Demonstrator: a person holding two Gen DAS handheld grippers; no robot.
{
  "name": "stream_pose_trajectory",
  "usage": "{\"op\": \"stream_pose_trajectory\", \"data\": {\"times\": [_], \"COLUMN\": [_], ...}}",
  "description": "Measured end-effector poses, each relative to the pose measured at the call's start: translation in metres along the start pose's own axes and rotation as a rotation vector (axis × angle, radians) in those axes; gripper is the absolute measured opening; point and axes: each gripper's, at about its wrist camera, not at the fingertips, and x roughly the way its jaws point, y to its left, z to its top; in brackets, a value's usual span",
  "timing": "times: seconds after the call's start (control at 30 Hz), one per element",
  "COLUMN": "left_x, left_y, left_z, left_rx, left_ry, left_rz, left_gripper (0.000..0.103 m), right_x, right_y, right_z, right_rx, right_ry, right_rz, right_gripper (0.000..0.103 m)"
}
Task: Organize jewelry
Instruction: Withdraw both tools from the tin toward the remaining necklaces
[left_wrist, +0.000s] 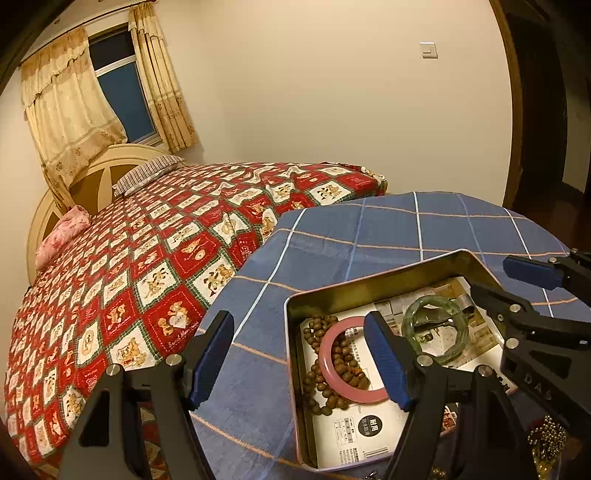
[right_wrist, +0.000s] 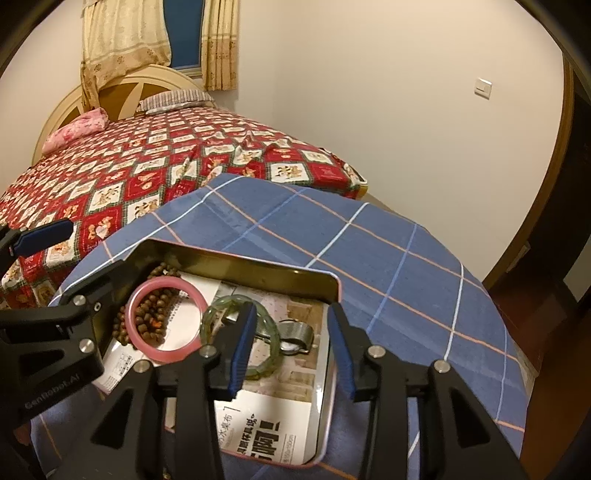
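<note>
The metal tin (left_wrist: 373, 288) sits on the desk with the blue checked cloth (left_wrist: 332, 229). Inside it lie a pink bangle (left_wrist: 332, 363), a string of brown beads (left_wrist: 325, 369), a green bangle (left_wrist: 436, 328) and a small silver ring piece (right_wrist: 297, 332).

The left gripper (left_wrist: 299, 362) has its fingers open wide and holds nothing. One finger hangs over the pink bangle, the other is outside the tin's left wall.

The right gripper (right_wrist: 291, 350) has its fingers partly open and holds nothing too. Its left finger is over the green bangle, its right finger by the tin's right wall.

More shiny beads (left_wrist: 546, 439) lie outside the tin, low on the right. The right hand looks nearer to them, so I think it should fetch them.
</note>
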Motion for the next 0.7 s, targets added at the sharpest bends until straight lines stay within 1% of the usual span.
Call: {"op": "stream_pose_trajectory", "data": {"times": [0.2, 0.33, 0.47, 0.7], "left_x": [-0.007, -0.018, -0.034, -0.058], "left_y": [0.001, 0.002, 0.001, 0.002], "left_z": [-0.006, -0.018, -0.040, -0.077], "left_rx": [-0.002, -0.001, 0.012, 0.015], "left_ry": [0.001, -0.001, -0.003, 0.020], "left_rz": [0.003, 0.009, 0.014, 0.011], "left_gripper": [0.073, 0.073, 0.073, 0.073], "right_x": [-0.007, -0.016, -0.023, -0.043], "right_y": [-0.003, -0.007, -0.013, -0.020], "right_z": [-0.005, -0.012, -0.027, -0.057], "right_rx": [0.011, 0.018, 0.031, 0.056], "right_ry": [-0.002, -0.003, 0.003, 0.015], "right_rz": [-0.002, -0.003, -0.010, -0.023], "right_gripper": [0.043, 0.044, 0.044, 0.046]}}
